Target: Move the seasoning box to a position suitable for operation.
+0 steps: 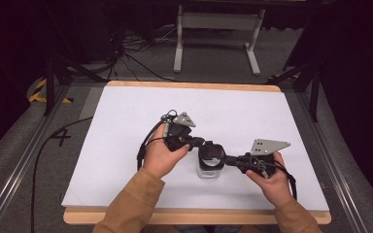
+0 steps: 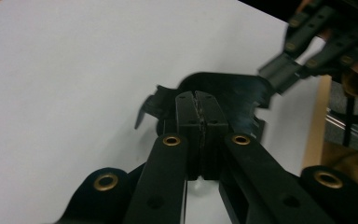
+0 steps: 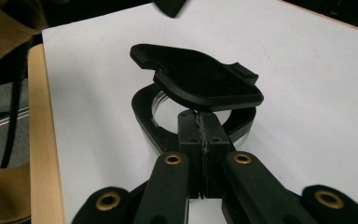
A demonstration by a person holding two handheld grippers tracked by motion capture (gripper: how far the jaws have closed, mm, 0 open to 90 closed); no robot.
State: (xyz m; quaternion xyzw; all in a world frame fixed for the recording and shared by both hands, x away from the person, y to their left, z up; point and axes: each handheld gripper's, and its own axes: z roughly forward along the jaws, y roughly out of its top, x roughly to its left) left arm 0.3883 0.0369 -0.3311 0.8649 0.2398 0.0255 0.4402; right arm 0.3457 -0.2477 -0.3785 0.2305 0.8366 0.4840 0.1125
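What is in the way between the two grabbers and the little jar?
Nothing visible is. Both are already at the jar on the white table. The right gripper is shut at the jar's black rim. The left gripper is shut at the black lid, which is tilted up off the rim.

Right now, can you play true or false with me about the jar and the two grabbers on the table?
1. The jar has clear sides. True.
2. The black lid sits flat and fully closed on the jar. False: it is tilted up, and the open ring under it shows in the right gripper view.
3. The left gripper has its jaws pressed together. True.
4. The right gripper has its jaws wide apart. False: they are shut together at the jar's black rim.
5. The jar stands on a white sheet. True.
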